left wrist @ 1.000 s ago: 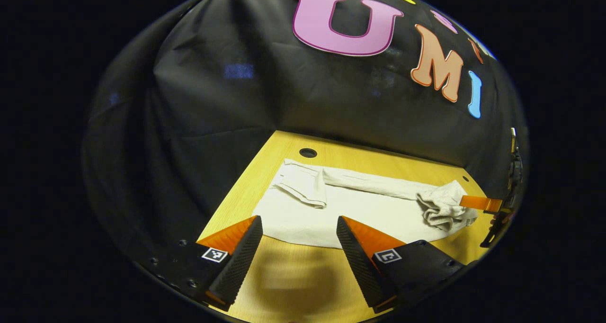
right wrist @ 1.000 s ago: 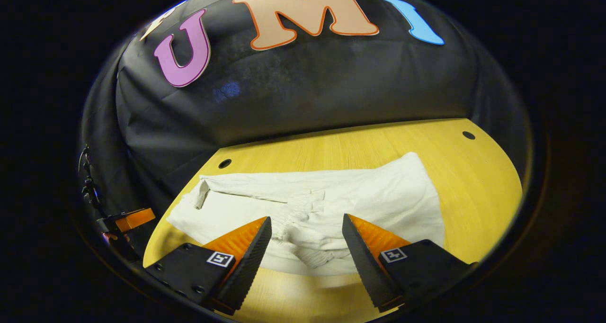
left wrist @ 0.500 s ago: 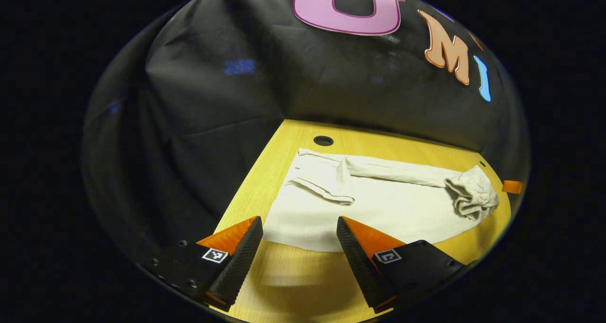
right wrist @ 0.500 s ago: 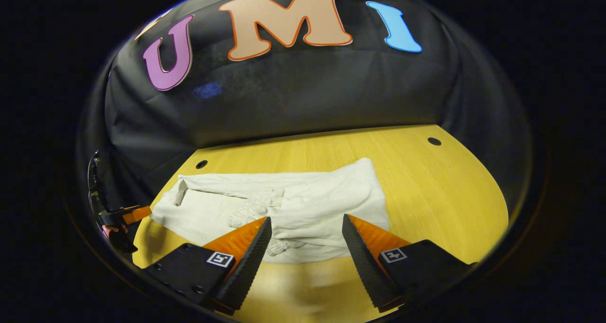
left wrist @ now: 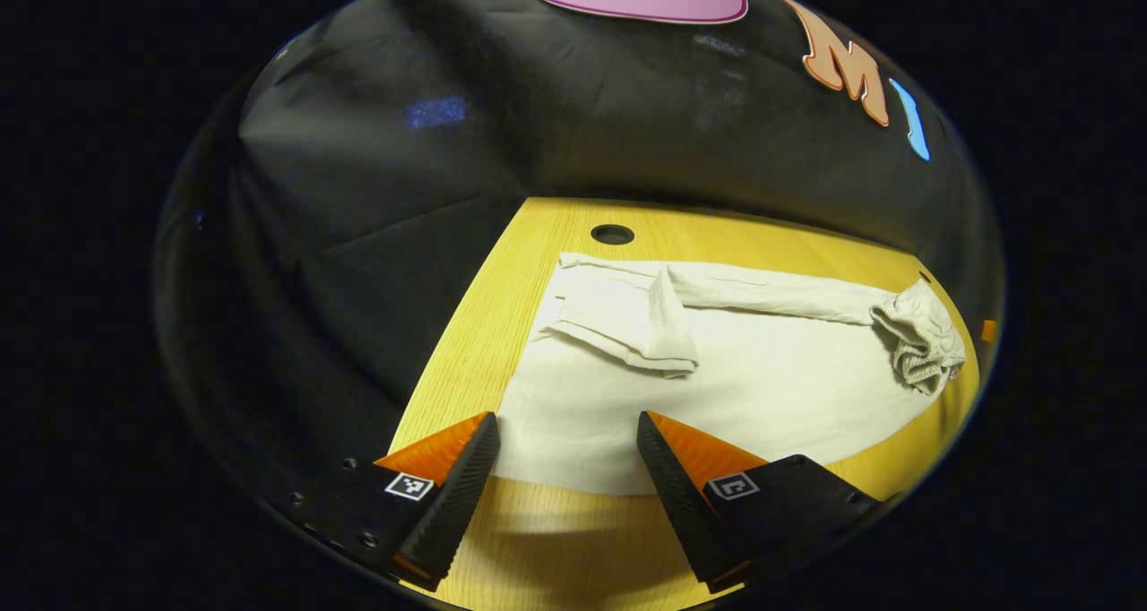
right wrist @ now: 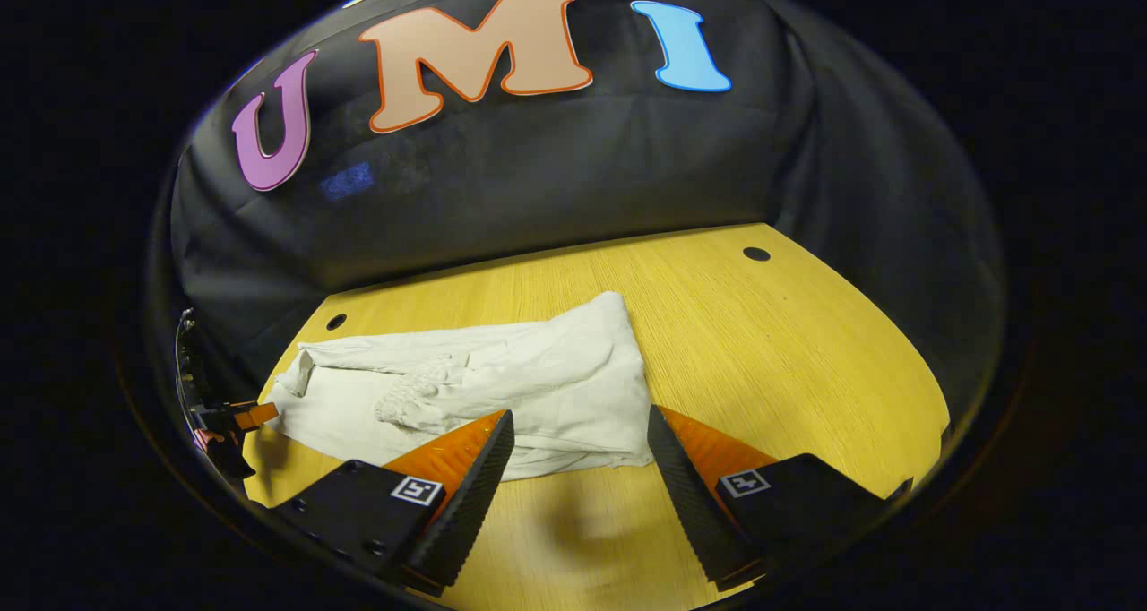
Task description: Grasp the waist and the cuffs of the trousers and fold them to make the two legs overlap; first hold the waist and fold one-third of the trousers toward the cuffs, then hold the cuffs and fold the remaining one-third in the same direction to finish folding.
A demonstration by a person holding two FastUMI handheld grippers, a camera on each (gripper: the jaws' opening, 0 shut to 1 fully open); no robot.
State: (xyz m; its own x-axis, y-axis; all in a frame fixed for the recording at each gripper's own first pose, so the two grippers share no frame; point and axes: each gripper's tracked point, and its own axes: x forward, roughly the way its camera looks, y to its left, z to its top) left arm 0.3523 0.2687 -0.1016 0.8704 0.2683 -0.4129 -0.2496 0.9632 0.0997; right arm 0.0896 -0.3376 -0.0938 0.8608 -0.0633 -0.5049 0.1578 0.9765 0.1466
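Cream trousers (left wrist: 717, 378) lie stretched out on the yellow wooden table (left wrist: 573, 539). In the left gripper view one cuff (left wrist: 627, 320) is flipped back on the leg, and the waist end (left wrist: 923, 342) is bunched at the far right. My left gripper (left wrist: 566, 468) is open just above the near hem, holding nothing. In the right gripper view the trousers (right wrist: 502, 396) lie left of centre with a gathered waistband (right wrist: 417, 391) folded over. My right gripper (right wrist: 578, 468) hovers open over their near right corner. The left gripper (right wrist: 242, 414) shows far off at the left edge.
Round holes (left wrist: 612, 234) (right wrist: 756, 253) are cut near the table's back corners. The black cloth wall (right wrist: 538, 163) closes off the back and sides. Bare tabletop (right wrist: 789, 342) stretches right of the trousers in the right gripper view.
The waist has been let go and now lies folded over on the trousers. My right gripper has swung right, off the waistband. My left gripper has edged closer to the near hem.
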